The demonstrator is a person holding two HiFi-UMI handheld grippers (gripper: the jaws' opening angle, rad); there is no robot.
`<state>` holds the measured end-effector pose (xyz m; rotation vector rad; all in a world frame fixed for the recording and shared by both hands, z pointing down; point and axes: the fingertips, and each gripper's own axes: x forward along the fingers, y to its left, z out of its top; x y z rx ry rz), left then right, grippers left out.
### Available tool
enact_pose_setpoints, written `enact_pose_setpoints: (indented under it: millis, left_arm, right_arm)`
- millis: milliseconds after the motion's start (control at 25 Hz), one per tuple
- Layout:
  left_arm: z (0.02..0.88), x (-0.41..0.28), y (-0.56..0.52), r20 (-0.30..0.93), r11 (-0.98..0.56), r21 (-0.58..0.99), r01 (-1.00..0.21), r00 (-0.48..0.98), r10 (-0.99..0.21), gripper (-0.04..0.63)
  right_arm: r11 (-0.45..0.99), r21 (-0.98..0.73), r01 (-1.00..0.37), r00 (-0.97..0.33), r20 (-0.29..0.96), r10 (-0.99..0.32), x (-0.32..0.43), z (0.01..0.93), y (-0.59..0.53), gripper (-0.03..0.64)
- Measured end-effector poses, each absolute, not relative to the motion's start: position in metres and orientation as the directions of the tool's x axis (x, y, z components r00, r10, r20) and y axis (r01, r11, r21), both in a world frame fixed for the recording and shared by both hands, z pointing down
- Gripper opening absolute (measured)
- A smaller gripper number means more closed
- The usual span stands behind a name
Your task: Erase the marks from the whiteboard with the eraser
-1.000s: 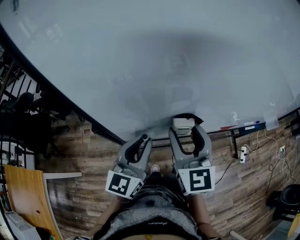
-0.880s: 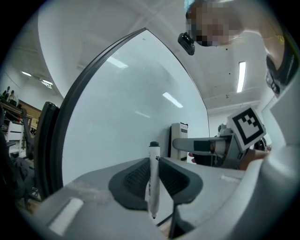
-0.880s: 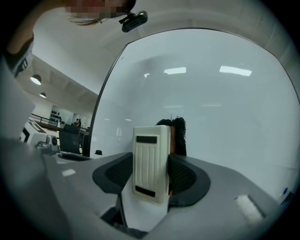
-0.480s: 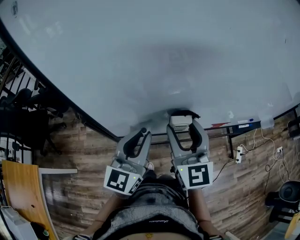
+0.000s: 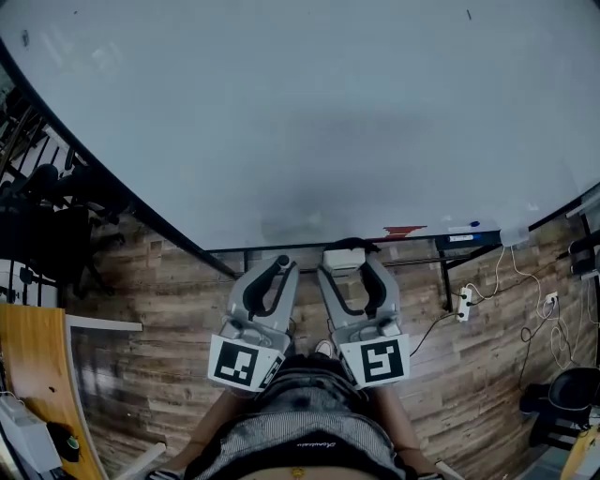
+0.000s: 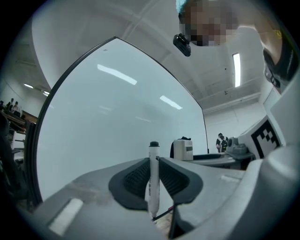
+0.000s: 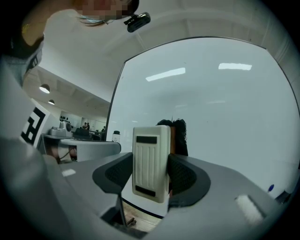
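Note:
The whiteboard (image 5: 328,122) fills the upper head view; it looks wiped, with a faint grey haze and one tiny dark mark (image 5: 469,14) at the top. My right gripper (image 5: 344,257) is shut on the cream eraser (image 5: 343,260), which sits at the board's bottom edge. In the right gripper view the eraser (image 7: 151,161) stands upright between the pads, its black felt facing the whiteboard (image 7: 220,108). My left gripper (image 5: 284,266) is shut on a white marker (image 6: 153,178), capped end up, just below the board.
The board's ledge holds a red item (image 5: 405,230) and a blue one (image 5: 473,225). A power strip (image 5: 462,305) and cables hang to the right. Dark chairs (image 5: 47,216) and a wooden tabletop (image 5: 33,375) stand at the left on plank flooring.
Both grippers have come down from the board's lower part to its bottom edge. The eraser no longer lies over the white surface. Both grips are unchanged.

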<state>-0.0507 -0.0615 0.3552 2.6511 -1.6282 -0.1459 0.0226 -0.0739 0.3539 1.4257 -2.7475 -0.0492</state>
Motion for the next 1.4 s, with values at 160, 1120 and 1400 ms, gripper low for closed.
enact_pose_setpoints:
  millis: [160, 1120, 1400]
  left_arm:
    - [0.361, -0.022, -0.034, -0.059, -0.433, 0.066, -0.899, 0.430, -0.901, 0.071]
    - [0.363, 0.011, 0.033, -0.024, -0.325, -0.003, -0.946, 0.325, -0.945, 0.071]
    - [0.365, 0.013, 0.033, -0.017, -0.313, 0.038, -0.949, 0.312, -0.950, 0.071]
  right_arm:
    - [0.594, 0.034, -0.804, -0.593, 0.034, -0.804, 0.047, 0.362, -0.043, 0.241]
    - [0.667, -0.001, -0.745, -0.666, 0.058, -0.743, 0.071, 0.369, 0.020, 0.240]
    - [0.676, -0.003, -0.737, -0.674, 0.080, -0.735, 0.071, 0.375, 0.020, 0.239]
